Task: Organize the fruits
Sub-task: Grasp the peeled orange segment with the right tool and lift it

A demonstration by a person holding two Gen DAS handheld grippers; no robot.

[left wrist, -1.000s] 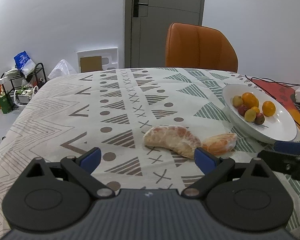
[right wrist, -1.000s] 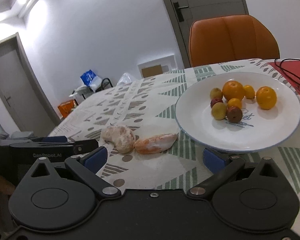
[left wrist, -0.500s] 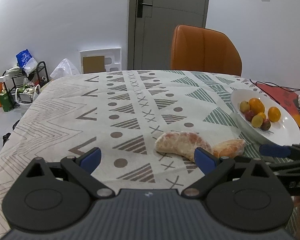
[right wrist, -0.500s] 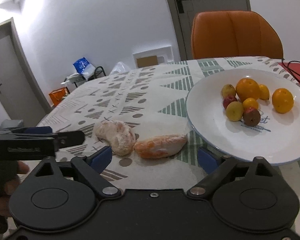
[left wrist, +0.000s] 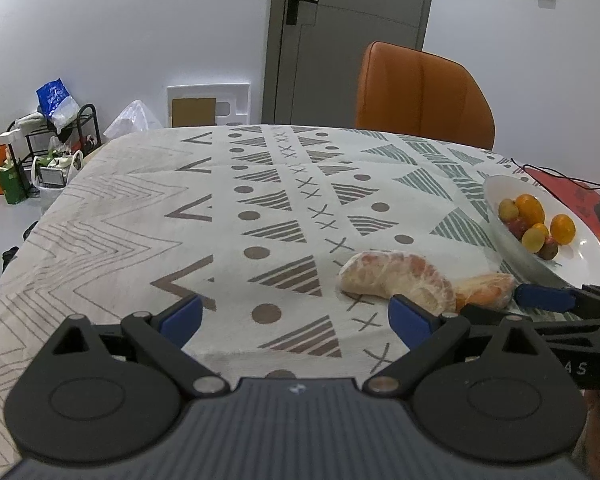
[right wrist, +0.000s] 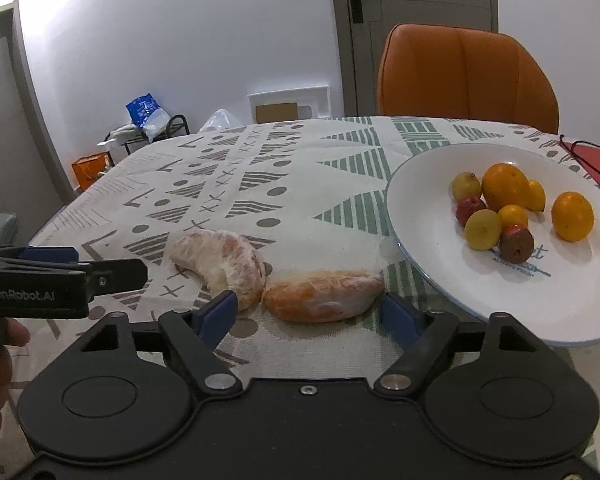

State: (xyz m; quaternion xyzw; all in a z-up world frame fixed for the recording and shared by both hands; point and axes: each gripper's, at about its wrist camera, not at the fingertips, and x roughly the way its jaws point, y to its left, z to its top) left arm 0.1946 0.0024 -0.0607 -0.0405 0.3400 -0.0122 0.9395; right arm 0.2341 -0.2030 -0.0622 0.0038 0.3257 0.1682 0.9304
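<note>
Two peeled citrus pieces are lying end to end on the patterned tablecloth (right wrist: pixel 300 184): a pale curved peeled segment cluster (right wrist: pixel 224 264) and an orange peeled wedge (right wrist: pixel 324 296). The right gripper (right wrist: pixel 310 312) is being held wide apart, framing the wedge without touching. The left gripper (left wrist: pixel 296 316) is likewise spread wide, holding nothing. A white round plate (right wrist: pixel 420 184) of small fruits (right wrist: pixel 500 212) is sitting just beside the wedge.
</note>
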